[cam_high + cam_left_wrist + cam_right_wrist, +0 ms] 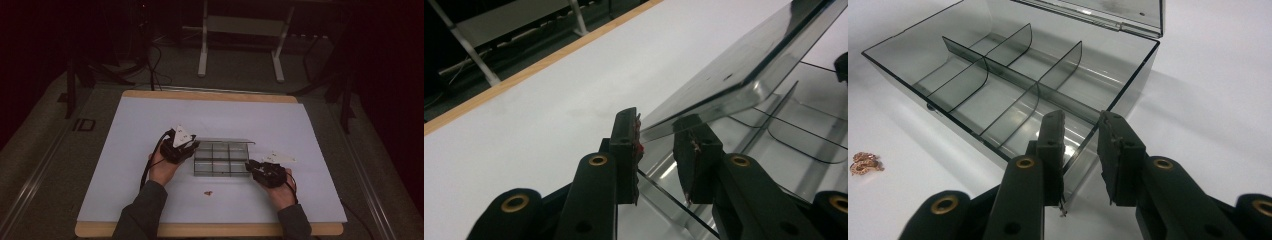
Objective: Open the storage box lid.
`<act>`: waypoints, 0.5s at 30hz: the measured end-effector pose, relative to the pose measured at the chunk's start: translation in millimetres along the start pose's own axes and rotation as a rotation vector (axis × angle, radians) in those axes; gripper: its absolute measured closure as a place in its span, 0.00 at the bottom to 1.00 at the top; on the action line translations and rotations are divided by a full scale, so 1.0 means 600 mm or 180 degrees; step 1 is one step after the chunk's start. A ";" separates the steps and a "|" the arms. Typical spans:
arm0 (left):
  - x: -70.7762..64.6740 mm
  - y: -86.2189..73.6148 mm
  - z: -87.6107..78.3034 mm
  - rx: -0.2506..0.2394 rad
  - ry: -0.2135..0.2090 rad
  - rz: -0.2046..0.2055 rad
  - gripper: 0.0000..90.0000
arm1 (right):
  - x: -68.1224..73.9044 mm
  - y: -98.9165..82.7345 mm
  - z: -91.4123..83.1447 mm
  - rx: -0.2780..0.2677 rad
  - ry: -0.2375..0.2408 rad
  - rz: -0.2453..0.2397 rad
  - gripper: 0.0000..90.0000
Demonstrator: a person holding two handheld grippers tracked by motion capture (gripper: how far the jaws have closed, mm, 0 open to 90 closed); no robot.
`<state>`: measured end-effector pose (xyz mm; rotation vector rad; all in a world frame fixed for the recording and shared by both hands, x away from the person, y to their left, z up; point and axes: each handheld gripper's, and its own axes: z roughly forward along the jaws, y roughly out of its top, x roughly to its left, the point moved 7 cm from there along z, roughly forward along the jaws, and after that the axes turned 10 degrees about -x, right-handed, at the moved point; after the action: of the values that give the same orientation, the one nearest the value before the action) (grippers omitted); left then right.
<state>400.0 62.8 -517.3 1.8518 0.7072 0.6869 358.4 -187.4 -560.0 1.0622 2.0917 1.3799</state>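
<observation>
The left claw (656, 137) had the free corner of the box's lid (744, 70) between its two black jaws, and those jaws had just been drawing closer. In the left gripper view the lid edge ran into the gap and seemed to touch the pad (636, 145) on one side, while a sliver of space showed at the other pad, so a firm pinch could not be told. The right claw (1080, 150) straddled a near corner of the box (1013, 85), one jaw inside the wall and one outside. Whether its pads pressed the wall could not be told either.

There were two claws, one in each hand, each with a grey three-cornered plate on top in the high view. There was one box, one lid, and one small coppery trinket (208, 192).

The box was smoky, see-through plastic, low and rectangular. One long divider and two cross dividers split it into six compartments, all bare as far as the views showed. Its hinged lid stood raised and tilted along the far edge.

The box lay near the middle of the white worktop (150, 130), between the two hands. The trinket lay in front of it, apart from it, toward the person.
</observation>
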 end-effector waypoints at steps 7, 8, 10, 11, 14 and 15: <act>0.009 0.002 0.011 0.0014 -0.0002 -0.0044 0.81 | 0.000 -0.001 0.000 -0.0005 0.0000 -0.0001 0.80; 0.011 0.002 0.012 0.0028 -0.0002 -0.0040 0.81 | 0.000 -0.001 0.000 -0.0006 0.0001 0.0000 0.80; 0.012 0.002 0.016 0.0034 -0.0007 -0.0046 0.81 | 0.000 -0.001 0.000 -0.0007 0.0001 0.0001 0.80; 0.013 0.002 0.017 0.0033 -0.0007 -0.0047 0.81 | 0.000 -0.001 0.000 -0.0007 0.0001 0.0003 0.80; 0.015 0.002 0.021 0.0037 -0.0028 -0.0069 0.81 | 0.000 -0.001 0.000 -0.0009 0.0004 0.0013 0.80; 0.016 0.002 0.023 0.0024 -0.0024 -0.0084 0.82 | 0.000 -0.001 0.000 -0.0009 0.0004 0.0013 0.80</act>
<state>416.4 61.1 -519.7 1.8478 0.7289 0.6609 358.0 -187.3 -560.7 1.0655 2.0889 1.3854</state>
